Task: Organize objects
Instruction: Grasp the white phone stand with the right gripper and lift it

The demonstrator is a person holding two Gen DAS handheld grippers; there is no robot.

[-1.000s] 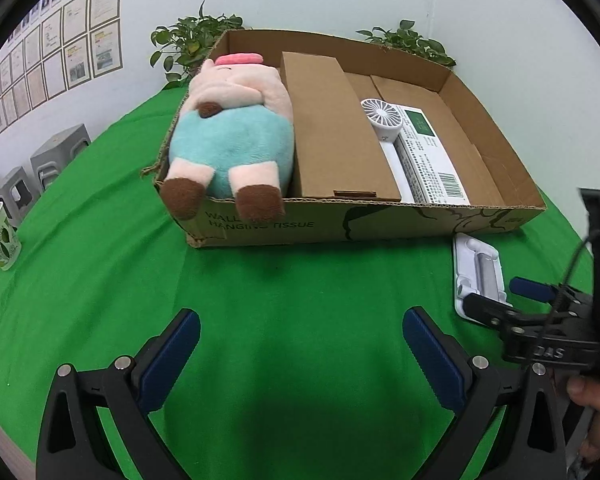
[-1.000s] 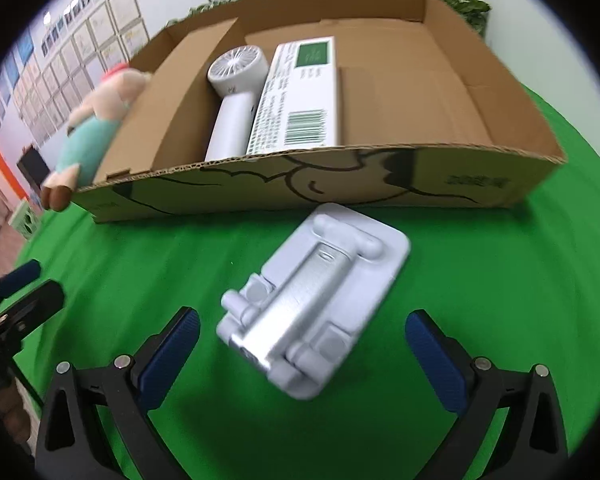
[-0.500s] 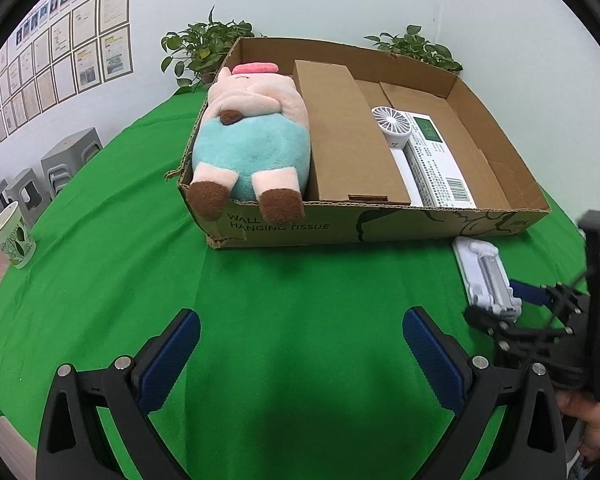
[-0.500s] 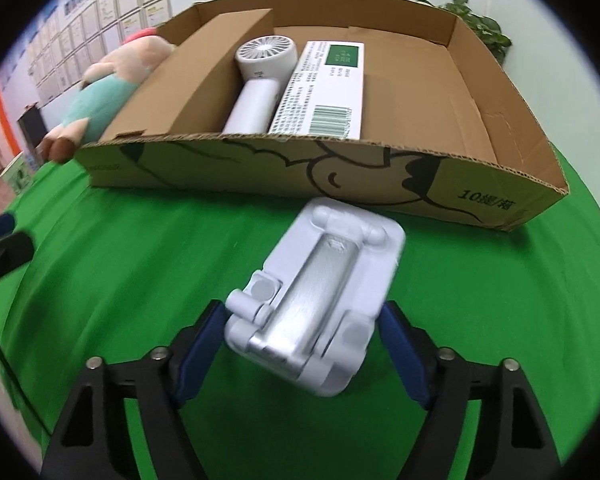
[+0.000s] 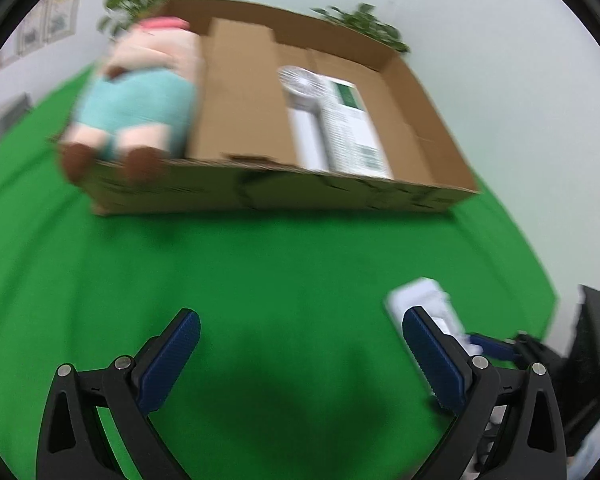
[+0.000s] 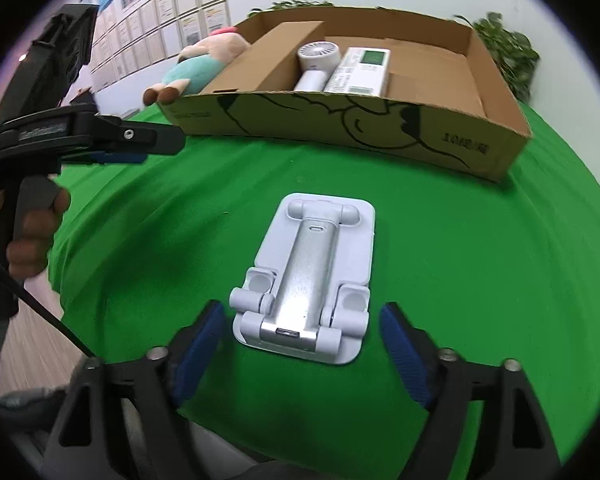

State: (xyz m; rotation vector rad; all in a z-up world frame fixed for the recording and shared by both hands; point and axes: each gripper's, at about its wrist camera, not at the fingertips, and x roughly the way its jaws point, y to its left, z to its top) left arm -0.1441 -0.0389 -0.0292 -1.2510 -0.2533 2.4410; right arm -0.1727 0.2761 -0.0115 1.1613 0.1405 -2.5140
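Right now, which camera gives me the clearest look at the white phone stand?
The right wrist view: the phone stand lies sharp and whole on the green cloth, between the opening right gripper's fingers. The left wrist view shows only a blurred white corner behind its own finger.

A phone stand (image 6: 312,280) lies on the table (image 6: 460,280) before the box (image 6: 340,120).

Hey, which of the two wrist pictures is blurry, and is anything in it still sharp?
Left wrist view: motion-smeared; the cardboard box and plush pig are soft, only the left claw is crisp. Right wrist view: mostly sharp; the phone stand is clear, with fisheye bending at the edges.
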